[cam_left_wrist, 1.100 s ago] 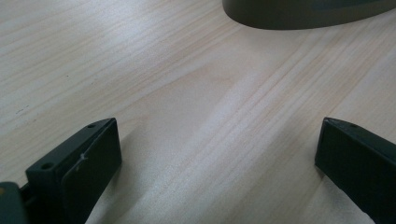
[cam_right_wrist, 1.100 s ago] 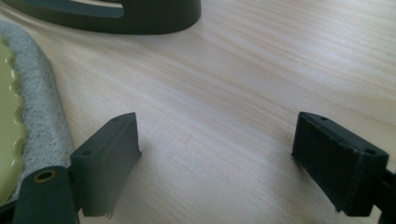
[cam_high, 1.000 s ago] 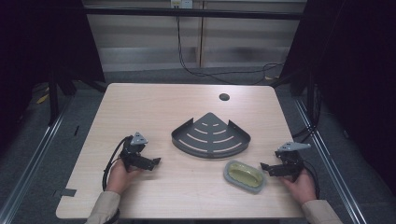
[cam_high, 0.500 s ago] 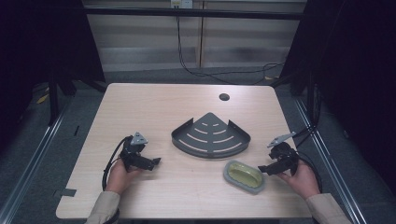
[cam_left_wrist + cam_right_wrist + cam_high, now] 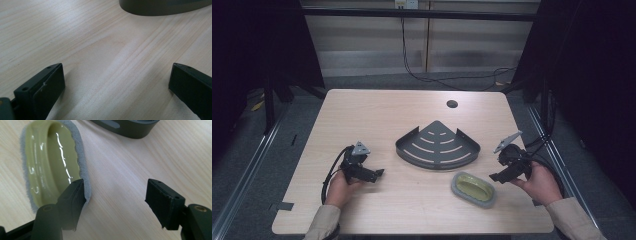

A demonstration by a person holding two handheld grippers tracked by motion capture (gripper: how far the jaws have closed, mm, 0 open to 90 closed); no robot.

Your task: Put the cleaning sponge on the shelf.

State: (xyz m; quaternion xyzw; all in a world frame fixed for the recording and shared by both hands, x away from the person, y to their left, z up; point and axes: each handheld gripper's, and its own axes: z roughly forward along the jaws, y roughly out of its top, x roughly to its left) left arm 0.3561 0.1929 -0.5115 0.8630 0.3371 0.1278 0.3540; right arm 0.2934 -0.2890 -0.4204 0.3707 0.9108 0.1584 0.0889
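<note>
Green dish [image 5: 474,187] untouched | right claw [image 5: 495,178] closing, holds nothing | left claw [image 5: 379,173] released wide

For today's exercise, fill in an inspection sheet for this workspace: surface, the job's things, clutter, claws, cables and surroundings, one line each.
Surface: pale wooden table, round hole near far edge.
Job's things: yellow-green oval dish with grey rim, near right; dark fan-shaped slotted rack at centre.
Clutter: nothing seen.
Claws: left claw low over table, jaws wide, nothing between. Right claw beside dish, jaws just been closing, apart, nothing gripped.
Cables: black cable loops from left claw; another runs down back wall.
Surroundings: dark frame, grey floor.
</note>
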